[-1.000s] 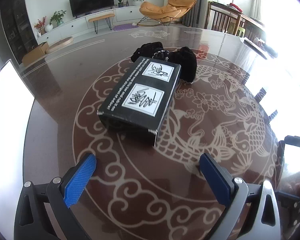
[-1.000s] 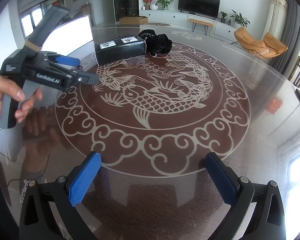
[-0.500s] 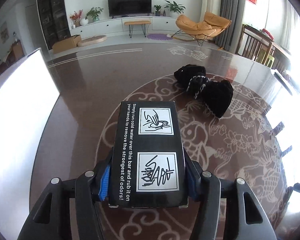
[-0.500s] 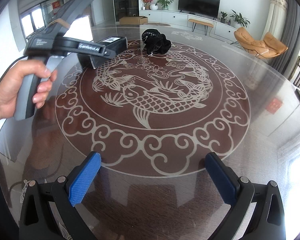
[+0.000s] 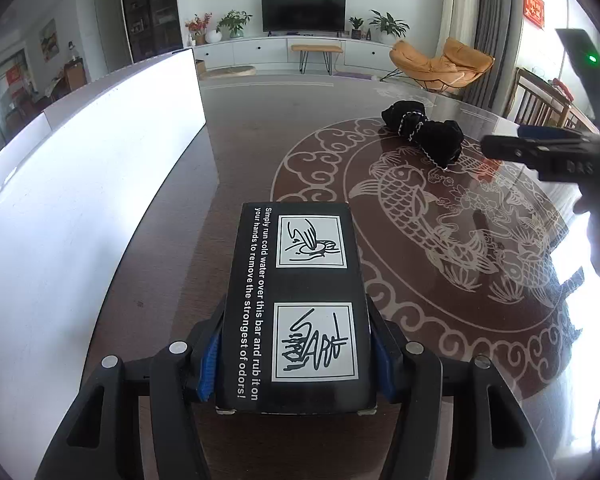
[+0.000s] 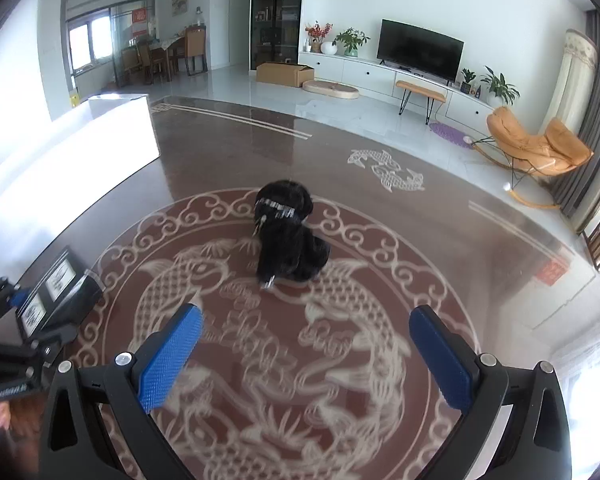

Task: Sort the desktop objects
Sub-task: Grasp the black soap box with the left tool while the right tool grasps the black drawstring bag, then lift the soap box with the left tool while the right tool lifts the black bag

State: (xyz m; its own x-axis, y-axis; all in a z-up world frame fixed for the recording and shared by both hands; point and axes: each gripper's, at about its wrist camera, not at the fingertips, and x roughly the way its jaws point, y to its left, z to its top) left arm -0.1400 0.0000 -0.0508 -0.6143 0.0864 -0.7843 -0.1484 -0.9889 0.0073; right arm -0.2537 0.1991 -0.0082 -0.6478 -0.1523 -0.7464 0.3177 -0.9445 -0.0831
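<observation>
On a patterned bench (image 5: 440,280), the left hand-held gripper (image 5: 296,364) now pinches the black box (image 5: 300,304) – sorting underway – while the right hand-held gripper (image 6: 312,352), spread, has neared the black fabric bundle (image 6: 288,236).

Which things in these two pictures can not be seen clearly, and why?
- Black box: left wrist view shows only its top; jaws cover its sides.
- Black fluffy thing: right wrist view is motion-blurred; what it is stays unclear.
- White bin: overexposed, cut off by the left edge; inside unseen.
- Right gripper: open.
</observation>
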